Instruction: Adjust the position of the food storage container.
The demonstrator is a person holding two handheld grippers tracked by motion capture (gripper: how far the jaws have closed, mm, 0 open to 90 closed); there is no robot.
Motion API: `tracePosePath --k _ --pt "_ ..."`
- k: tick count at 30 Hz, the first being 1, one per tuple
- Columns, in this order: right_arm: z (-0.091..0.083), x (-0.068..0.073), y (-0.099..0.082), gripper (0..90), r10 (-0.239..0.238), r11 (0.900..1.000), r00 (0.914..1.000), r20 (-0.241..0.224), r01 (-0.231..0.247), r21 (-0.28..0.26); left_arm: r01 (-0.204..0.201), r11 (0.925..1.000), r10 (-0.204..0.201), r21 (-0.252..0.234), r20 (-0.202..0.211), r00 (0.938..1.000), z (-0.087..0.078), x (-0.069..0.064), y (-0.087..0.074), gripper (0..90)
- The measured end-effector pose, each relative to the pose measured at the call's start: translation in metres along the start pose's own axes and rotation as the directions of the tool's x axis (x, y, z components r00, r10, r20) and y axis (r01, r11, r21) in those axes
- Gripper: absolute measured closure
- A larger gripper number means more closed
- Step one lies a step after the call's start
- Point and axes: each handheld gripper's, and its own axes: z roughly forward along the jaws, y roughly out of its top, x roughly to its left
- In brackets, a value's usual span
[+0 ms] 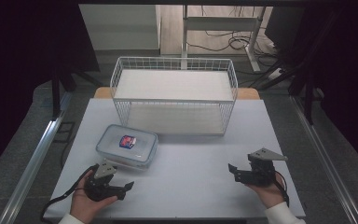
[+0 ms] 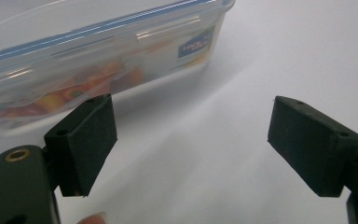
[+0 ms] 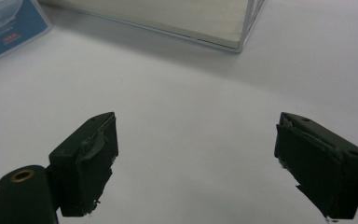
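Container (image 1: 127, 145) just ahead of left claw (image 1: 122, 188), both claws spread, empty.
Rigid slick plastic, lidded, light contents; likely best pinched across rim edges; right claw (image 1: 233, 171) well apart.

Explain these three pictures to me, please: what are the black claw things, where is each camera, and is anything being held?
There is no robot here. A person sits at a white table and holds a hand tool in each hand, each with two black jaws that can pinch.

The wide picture comes from a camera fixed above the table. It shows the left gripper and the right gripper resting near the table's front edge.

The other two pictures come from small cameras riding on the tools, looking out between their jaws. Both pairs of jaws stand wide apart with only bare table between them, so nothing is held.

On the table lie a clear plastic food box with its lid on and something colourful inside, close in front of the left gripper, and farther back a white wire rack with two shelves.
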Motion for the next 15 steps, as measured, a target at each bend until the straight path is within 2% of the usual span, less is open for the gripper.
tracePosePath --k 5,10,12,15 --pt "-0.0003 0.0019 -0.0013 16.7 -0.024 0.9995 0.9986 -0.046 0.025 0.020 0.006 1.0000 -0.006 -0.006 -0.002 1.0000 -0.0003 0.0009 0.0006 15.4" --pt "0.0001 0.0039 -0.0019 17.6 -0.029 0.9990 0.9981 -0.055 0.031 0.032 0.011 0.9998 -0.011 -0.019 -0.002 0.9999 -0.0027 0.0020 0.0014 15.4" --pt "0.0003 0.0049 -0.0022 17.7 -0.023 0.9990 0.9981 -0.056 0.025 0.037 0.007 0.9997 -0.007 -0.025 -0.020 0.9998 -0.0055 0.0028 0.0010 15.3" --pt "-0.0005 0.0083 -0.0018 17.9 -0.051 0.9978 0.9970 -0.059 0.053 0.039 -0.001 0.9997 0.000 -0.023 -0.045 0.9990 -0.0069 0.0024 0.0006 15.4"
